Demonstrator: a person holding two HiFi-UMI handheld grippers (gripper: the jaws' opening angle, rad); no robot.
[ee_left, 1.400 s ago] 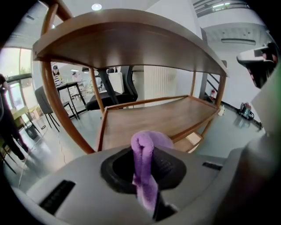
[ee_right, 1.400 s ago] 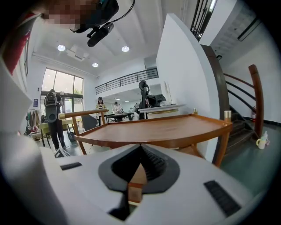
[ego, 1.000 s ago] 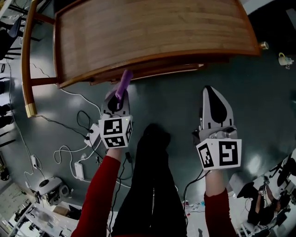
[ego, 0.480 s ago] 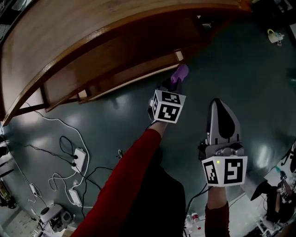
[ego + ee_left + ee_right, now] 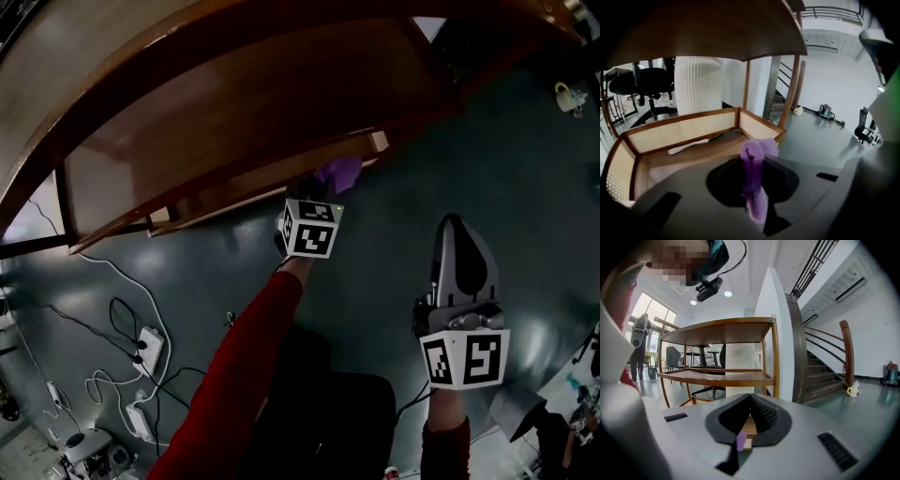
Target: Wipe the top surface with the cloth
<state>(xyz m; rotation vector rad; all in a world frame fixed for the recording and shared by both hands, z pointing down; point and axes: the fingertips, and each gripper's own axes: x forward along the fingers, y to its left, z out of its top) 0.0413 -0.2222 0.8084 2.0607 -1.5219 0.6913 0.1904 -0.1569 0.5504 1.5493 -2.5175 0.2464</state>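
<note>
The right gripper [image 5: 457,227], held back and to the right of the other, is closed on nothing. The left gripper [image 5: 323,186] is clamped on a purple fleecy cloth [image 5: 753,185]. The cloth's long axis runs straight ahead along the jaws, its loose end bunched past the tips. Just beyond is the corner of a low wooden shelf walled in woven cane [image 5: 684,127], under an overhanging brown board [image 5: 703,33]. Rightward, glossy grey floor [image 5: 820,136] lies open.
</note>
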